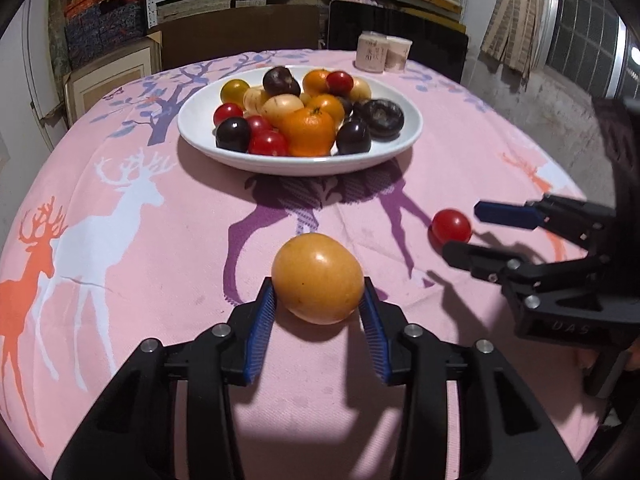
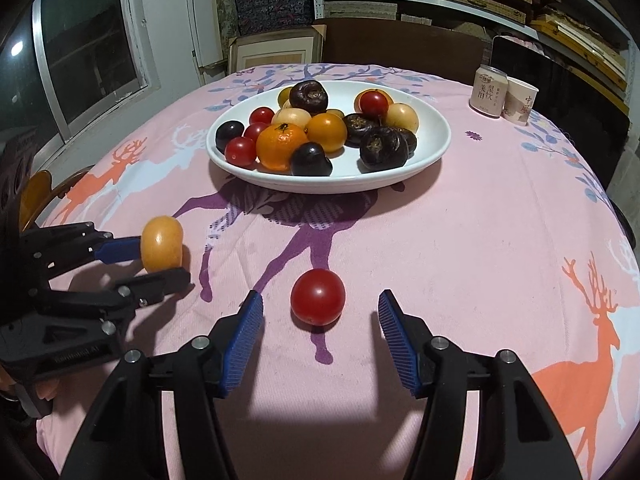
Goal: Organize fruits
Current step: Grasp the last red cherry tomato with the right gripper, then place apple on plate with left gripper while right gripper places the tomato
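On the left, the left claw (image 1: 318,300) is closed on a yellow-orange fruit (image 1: 318,278), its blue ribbed pads (image 1: 260,328) pressing the fruit's two sides; the fruit sits low over the pink deer-print cloth covering the surface (image 1: 120,240), and whether it touches the cloth cannot be told. In the right wrist view the same fruit (image 2: 162,244) shows at the left edge, clamped between the left claw's fingers. Further back, near the middle of the surface, stands a white plate (image 2: 432,136) heaped with fruit: mandarins (image 2: 282,146), red cherry tomatoes (image 2: 240,151), dark purple round fruits (image 2: 311,159) and pale yellow ones (image 2: 402,117). In front of the plate and to the right of the held fruit, a single red cherry tomato (image 2: 318,297) lies on the cloth. The right claw (image 2: 320,316) stands partly open around it, one blue pad on each side, with a clear gap to both, so it grips nothing. At the far right edge of the surface, a small can (image 2: 490,90) and a paper cup (image 2: 520,100) stand side by side.
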Tool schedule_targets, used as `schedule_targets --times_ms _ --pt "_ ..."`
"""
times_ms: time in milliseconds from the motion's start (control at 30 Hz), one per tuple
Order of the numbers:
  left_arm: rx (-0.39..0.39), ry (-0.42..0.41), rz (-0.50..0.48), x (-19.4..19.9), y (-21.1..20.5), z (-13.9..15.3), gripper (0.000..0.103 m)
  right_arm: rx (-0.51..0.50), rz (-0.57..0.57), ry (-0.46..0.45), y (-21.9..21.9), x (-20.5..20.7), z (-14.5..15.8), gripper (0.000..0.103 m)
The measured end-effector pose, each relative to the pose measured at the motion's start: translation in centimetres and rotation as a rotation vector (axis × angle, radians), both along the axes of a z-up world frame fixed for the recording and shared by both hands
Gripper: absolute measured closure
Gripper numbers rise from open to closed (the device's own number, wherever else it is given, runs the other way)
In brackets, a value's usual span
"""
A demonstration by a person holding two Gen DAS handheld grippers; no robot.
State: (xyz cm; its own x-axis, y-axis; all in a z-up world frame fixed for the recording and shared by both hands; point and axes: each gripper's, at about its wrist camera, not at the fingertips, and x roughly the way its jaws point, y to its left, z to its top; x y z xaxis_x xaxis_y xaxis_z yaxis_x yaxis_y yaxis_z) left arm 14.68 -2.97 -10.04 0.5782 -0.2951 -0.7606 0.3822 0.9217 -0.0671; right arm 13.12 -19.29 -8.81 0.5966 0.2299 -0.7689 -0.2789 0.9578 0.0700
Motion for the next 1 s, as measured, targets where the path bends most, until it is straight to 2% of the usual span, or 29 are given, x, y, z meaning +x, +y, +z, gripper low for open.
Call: schedule_targets --times_ms 200,500,533,567,633,733,1000 --pt "-0.022 -0.046 0.014 -0.5 0.2 0.9 0.062 0.012 -0.002 -0.009 -0.2 -0.2 0.1 0.042" --pt "-0.018 -0.037 0.018 -0.4 0.3 0.7 0.062 -0.006 0.002 0.009 0.5 0.8 -0.5 0.044" --pt "-0.019 -0.034 0.017 -0.4 0.3 0.6 0.062 -0.005 0.001 0.013 0.5 1.0 -0.6 0.047" --pt "-0.019 -0.032 0.018 -0.4 0.3 0.6 0.062 -0.005 0.004 0.017 0.6 1.2 -0.7 0.056" --pt "-0.021 -0.031 0.017 -0.4 0.3 0.6 0.062 -0.014 0.019 0.031 0.9 1.4 -0.9 0.066" --pt "-0.022 -0.027 0.017 -0.3 0.4 0.5 0.062 -0.039 0.015 0.018 1.2 1.4 -1.0 0.074" --pt "-0.023 -0.024 0.017 -0.3 0.4 0.4 0.062 -0.014 -0.009 0.012 0.5 1.1 -0.8 0.074"
